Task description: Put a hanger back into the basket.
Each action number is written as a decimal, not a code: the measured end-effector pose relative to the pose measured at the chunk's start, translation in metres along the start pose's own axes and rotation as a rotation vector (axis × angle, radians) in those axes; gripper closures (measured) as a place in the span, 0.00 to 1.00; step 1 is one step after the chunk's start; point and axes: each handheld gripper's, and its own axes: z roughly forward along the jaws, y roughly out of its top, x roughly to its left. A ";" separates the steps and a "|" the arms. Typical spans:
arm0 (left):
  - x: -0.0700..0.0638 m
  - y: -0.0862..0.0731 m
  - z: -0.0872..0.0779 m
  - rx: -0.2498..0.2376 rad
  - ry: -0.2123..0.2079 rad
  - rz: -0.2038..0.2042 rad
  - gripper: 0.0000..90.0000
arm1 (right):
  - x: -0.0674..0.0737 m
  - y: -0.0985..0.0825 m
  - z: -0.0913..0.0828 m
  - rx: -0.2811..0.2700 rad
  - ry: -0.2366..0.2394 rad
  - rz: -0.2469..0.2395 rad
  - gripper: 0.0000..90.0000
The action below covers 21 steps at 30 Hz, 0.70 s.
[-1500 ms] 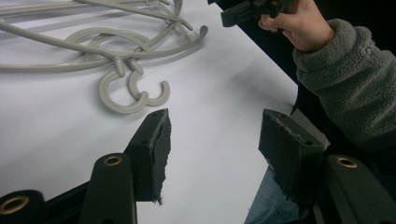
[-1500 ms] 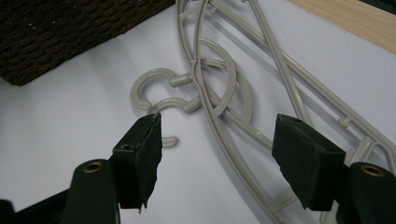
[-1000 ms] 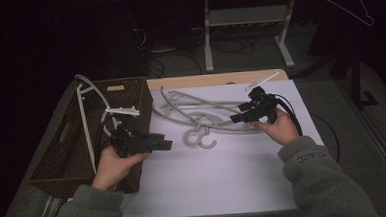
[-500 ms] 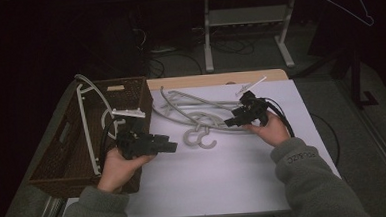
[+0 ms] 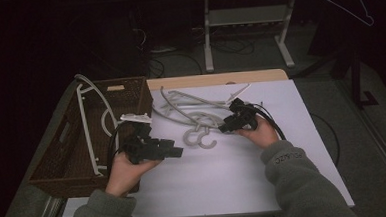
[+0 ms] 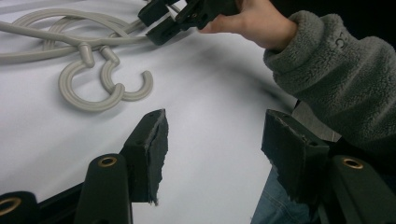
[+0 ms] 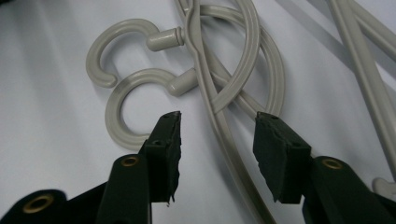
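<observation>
Hangers (image 5: 196, 113) grey, tangled on white table (image 5: 245, 181); both grippers' jaws spread, empty; sleeve lettering (image 5: 282, 158) perhaps unreadable.

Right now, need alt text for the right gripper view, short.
The right gripper, jaws open, hovers over a white table with a grey plastic hanger arm running between the jaws. Two grey hanger hooks curl side by side just beyond the tips.
</observation>
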 end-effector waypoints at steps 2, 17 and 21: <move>0.001 -0.001 0.000 -0.003 -0.002 0.001 0.45 | 0.000 0.000 0.003 0.007 0.000 -0.006 0.59; 0.004 -0.003 0.000 -0.004 -0.012 -0.003 0.44 | -0.001 -0.002 0.020 0.074 -0.026 -0.039 0.68; 0.005 -0.003 0.000 -0.001 -0.009 -0.005 0.44 | 0.000 -0.002 0.023 0.085 -0.031 -0.049 0.72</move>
